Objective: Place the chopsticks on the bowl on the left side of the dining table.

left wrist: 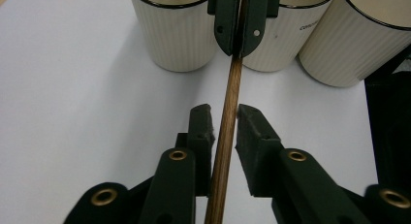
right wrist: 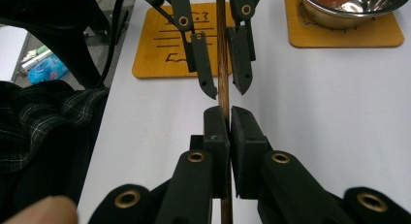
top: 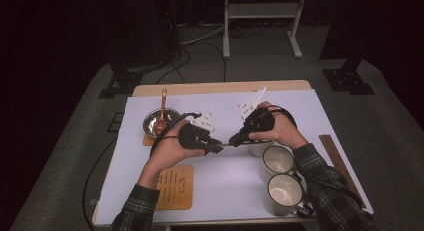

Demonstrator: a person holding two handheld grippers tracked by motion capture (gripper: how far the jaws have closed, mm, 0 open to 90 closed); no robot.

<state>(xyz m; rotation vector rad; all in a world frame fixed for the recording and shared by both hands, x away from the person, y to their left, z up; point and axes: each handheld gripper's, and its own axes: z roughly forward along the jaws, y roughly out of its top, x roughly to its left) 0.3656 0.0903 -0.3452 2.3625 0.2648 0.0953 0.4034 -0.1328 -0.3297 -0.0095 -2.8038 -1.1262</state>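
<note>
Holding a thin brown wooden stick (right wrist: 223, 83) between both tools, the person works above the middle of the white table (top: 300, 116). The right gripper (right wrist: 224, 118) has its jaws closed tight on the stick. The left gripper (left wrist: 224, 121) has its jaws narrow around the same stick, w/ a small gap at each side, so the pads are not pressing yet. Three cream mugs (left wrist: 177, 35) stand near the right edge. At the left edge, a steel bowl (top: 159, 122) w/ a spoon (top: 162, 111) sits on a wooden coaster (right wrist: 344, 32); a second coaster (top: 175, 187) lies near the front edge.
</note>
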